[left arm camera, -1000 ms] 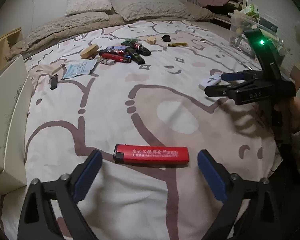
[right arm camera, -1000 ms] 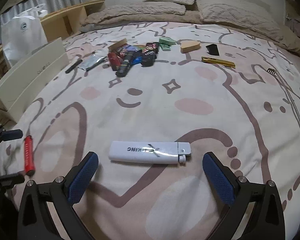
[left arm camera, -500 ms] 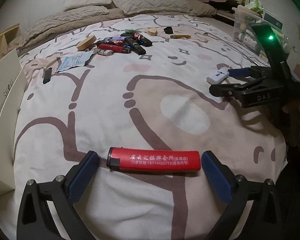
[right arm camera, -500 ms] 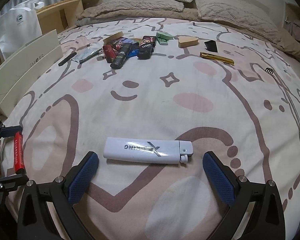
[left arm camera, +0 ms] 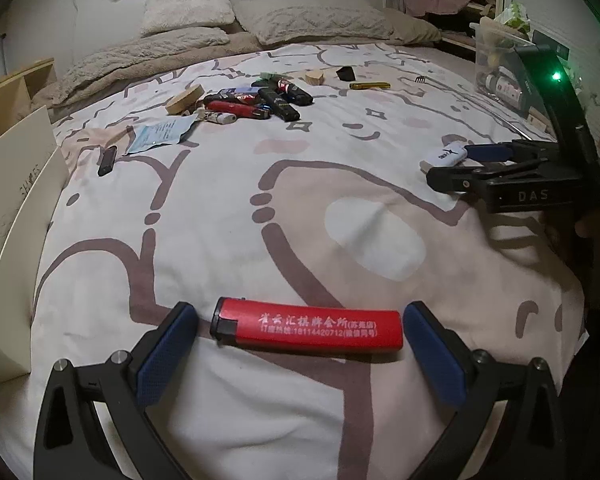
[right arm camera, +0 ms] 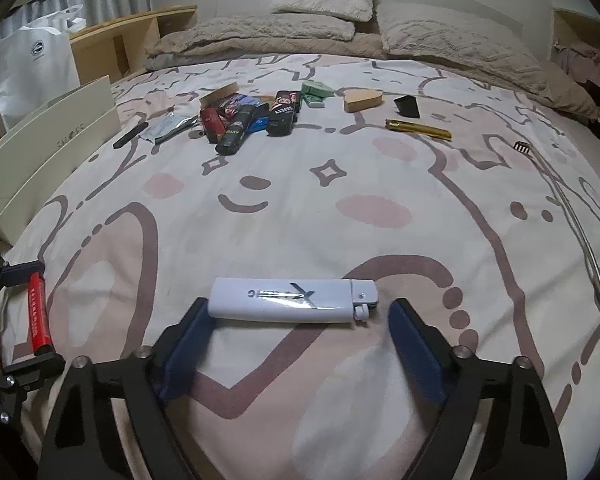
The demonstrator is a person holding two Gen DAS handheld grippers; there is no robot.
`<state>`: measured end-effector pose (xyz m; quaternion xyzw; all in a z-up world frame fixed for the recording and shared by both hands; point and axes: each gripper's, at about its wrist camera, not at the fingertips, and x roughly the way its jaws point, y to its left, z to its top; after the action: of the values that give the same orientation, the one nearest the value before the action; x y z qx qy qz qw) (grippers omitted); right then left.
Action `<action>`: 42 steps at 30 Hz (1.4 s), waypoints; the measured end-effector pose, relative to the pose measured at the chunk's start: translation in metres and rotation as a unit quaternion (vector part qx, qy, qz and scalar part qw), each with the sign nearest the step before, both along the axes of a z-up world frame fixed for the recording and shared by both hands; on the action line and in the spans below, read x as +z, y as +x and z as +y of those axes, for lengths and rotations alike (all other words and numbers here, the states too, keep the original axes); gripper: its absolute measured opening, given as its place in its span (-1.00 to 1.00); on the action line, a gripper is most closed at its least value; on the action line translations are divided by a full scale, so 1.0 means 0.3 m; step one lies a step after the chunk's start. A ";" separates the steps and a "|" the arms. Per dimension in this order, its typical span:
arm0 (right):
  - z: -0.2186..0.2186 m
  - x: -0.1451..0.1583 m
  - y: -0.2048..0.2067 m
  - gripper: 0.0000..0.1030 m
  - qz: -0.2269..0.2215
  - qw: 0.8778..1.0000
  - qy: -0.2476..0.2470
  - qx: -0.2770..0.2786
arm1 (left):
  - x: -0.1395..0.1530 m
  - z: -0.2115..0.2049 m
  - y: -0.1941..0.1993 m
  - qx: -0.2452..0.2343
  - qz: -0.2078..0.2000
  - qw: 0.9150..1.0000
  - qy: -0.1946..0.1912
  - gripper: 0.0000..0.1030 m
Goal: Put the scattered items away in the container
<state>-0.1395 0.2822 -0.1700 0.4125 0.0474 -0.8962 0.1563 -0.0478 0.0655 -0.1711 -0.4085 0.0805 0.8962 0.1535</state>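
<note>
Both grippers have settled lower over their lighters than a second ago, and the right gripper [right arm camera: 296,344] has begun to close. Its jaws were spread to the full; now they are narrowing around the white lighter [right arm camera: 294,300], which lies crosswise between them on the bed [right arm camera: 340,184]. The left pad looks to be touching or nearly touching the lighter's plain end, while a gap remains at the cap end, so the pinch is not yet made. The left gripper [left arm camera: 300,344] is spread, with the red lighter [left arm camera: 308,328] lying across the gap; the right pad is just beside its end, the left pad a little apart. My reading is that two pickups are starting at once, the right one ahead.

The container [left arm camera: 16,216], a cream box at 9 o'clock in the left view, is cut off by the frame, so its opening and contents cannot be seen. The pile of items [right arm camera: 244,120] at 12 o'clock is too small and overlapped to count. The right pads are blurred by motion, so exact contact is uncertain. Only a dark sliver of the hand [left arm camera: 598,232] shows.
</note>
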 end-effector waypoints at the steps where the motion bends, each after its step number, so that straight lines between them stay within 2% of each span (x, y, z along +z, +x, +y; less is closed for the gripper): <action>1: -0.003 0.001 0.002 0.60 0.003 1.000 0.002 -0.001 | -0.001 -0.001 0.000 -0.001 0.002 1.000 0.002 1.00; 8: 0.001 0.001 0.014 0.57 0.018 1.000 -0.002 -0.002 | -0.002 -0.005 0.020 -0.006 0.028 1.000 0.012 0.98; 15: -0.005 0.000 0.018 0.57 0.022 1.000 0.002 -0.002 | 0.006 0.007 0.043 -0.032 0.042 0.998 0.021 0.57; 30: -0.006 0.003 0.031 0.57 0.031 1.000 0.004 -0.003 | 0.011 0.007 0.047 -0.031 0.045 0.998 0.027 0.57; 36: -0.026 0.006 0.067 0.57 0.036 0.999 0.026 -0.012 | 0.019 -0.003 0.065 -0.031 0.044 0.998 0.030 0.57; 42: -0.029 0.008 0.110 0.57 0.036 0.999 0.025 -0.022 | 0.024 -0.008 0.081 -0.029 0.043 0.998 0.031 0.57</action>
<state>-0.1064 0.2736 -0.1677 0.3851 0.0659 -0.9121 0.1244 -0.0235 0.0631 -0.1640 -0.3621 0.0716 0.9101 0.1885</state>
